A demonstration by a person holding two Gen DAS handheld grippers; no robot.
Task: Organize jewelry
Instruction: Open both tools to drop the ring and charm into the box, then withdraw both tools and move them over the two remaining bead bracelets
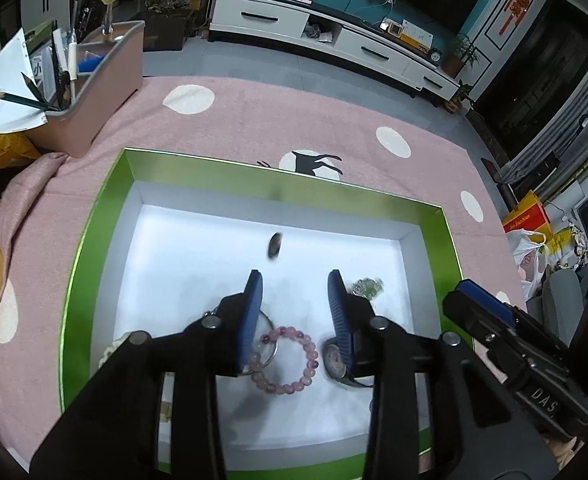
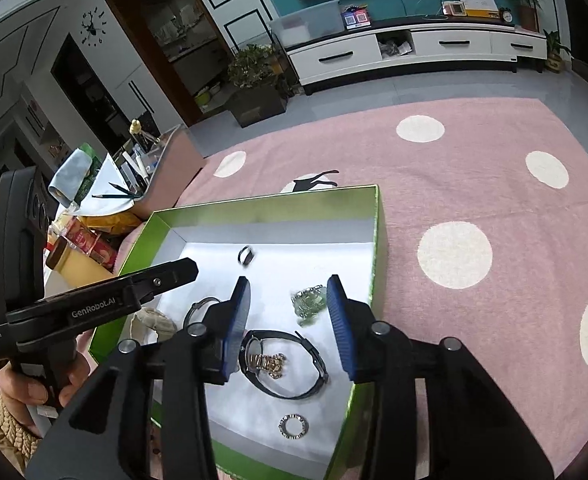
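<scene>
A green box with a white floor (image 1: 94, 216) (image 2: 377, 240) lies on the pink rug and holds jewelry. My left gripper (image 1: 294, 280) is open and empty above it; a pink bead bracelet (image 1: 290, 356) lies between its fingers, a watch (image 1: 335, 360) by the right finger. A dark ring (image 1: 274, 245) (image 2: 246, 256) stands farther in. My right gripper (image 2: 290, 288) is open and empty over the black watch (image 2: 286, 364) and a gold chain (image 2: 270, 362). A green bead piece (image 2: 309, 304) (image 1: 367, 286) and a sparkly ring (image 2: 293, 425) lie nearby.
A pink organizer bin (image 1: 106, 84) with pencils and papers stands at the rug's left. Snack packets and a yellow jar (image 2: 82, 264) sit beside the box. The left gripper's body (image 2: 94, 300) crosses the right wrist view. A TV cabinet (image 1: 333, 40) is at the back.
</scene>
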